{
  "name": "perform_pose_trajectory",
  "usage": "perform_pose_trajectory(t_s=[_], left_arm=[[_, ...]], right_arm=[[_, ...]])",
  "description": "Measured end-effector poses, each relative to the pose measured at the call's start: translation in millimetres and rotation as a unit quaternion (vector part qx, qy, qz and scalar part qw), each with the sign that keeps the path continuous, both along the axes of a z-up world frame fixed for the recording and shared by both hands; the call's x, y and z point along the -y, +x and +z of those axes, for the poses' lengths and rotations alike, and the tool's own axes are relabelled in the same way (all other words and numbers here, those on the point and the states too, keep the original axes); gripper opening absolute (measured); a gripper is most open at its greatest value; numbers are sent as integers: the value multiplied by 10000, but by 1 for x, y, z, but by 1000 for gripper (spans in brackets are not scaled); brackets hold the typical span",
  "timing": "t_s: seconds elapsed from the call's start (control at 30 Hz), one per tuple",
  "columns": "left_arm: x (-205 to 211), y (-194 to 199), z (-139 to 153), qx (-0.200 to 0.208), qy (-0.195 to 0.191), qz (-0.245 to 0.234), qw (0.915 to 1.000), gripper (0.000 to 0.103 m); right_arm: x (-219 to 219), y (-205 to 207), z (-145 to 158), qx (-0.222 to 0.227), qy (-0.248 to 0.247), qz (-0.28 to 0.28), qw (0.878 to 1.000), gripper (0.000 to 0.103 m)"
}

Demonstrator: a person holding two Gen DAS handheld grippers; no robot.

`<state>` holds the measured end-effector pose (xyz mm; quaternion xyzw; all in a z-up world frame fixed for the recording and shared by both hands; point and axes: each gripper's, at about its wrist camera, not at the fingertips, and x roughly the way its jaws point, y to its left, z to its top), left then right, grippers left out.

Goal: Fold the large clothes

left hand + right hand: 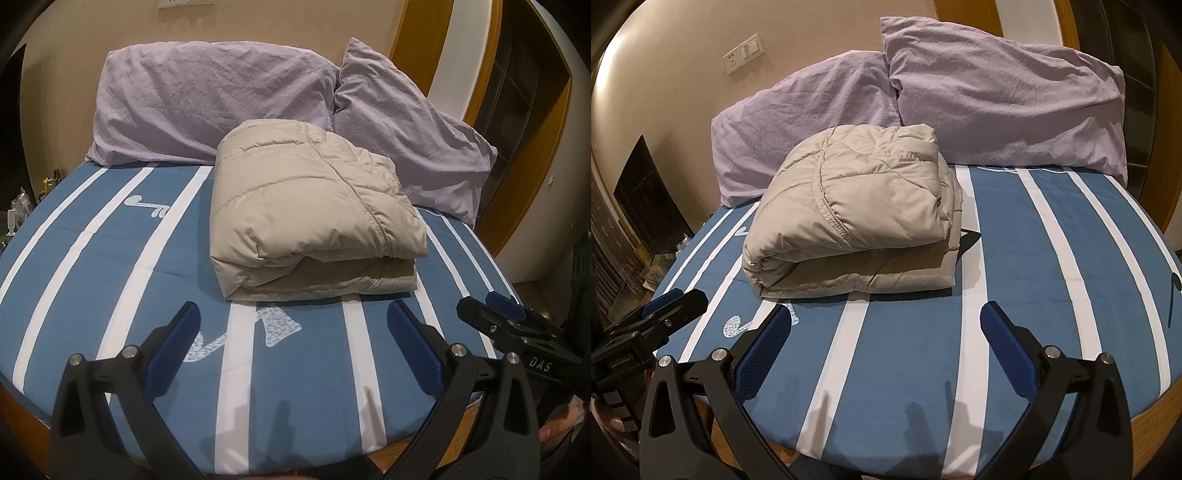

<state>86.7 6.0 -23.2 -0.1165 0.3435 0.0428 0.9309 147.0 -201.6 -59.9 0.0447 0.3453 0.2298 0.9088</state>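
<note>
Now folded: beige puffer jacket [314,210] on the striped bed [92,266], ahead of both jaws.
Left gripper [293,345] and right gripper [886,345] released, spread wide, empty; lilac pillows [207,103] beyond the jacket.

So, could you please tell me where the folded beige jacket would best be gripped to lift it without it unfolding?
Probably at the rounded fold on the jacket's near left edge, where the layers wrap together. Come in low from the front with the open left gripper; the right side shows loose stacked edges that would likely splay.
</note>
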Motion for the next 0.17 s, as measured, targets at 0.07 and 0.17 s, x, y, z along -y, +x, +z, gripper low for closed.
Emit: perform_pose_trajectory(t_s=[0.07,0.17], left_arm=[[1,0,0,-2,4,-3,10000,101],[0,0,0,-4,9,-4,10000,101]], right_arm=[[0,0,0,0,1,-1,10000,102],[-1,0,0,0,3,-6,10000,102]])
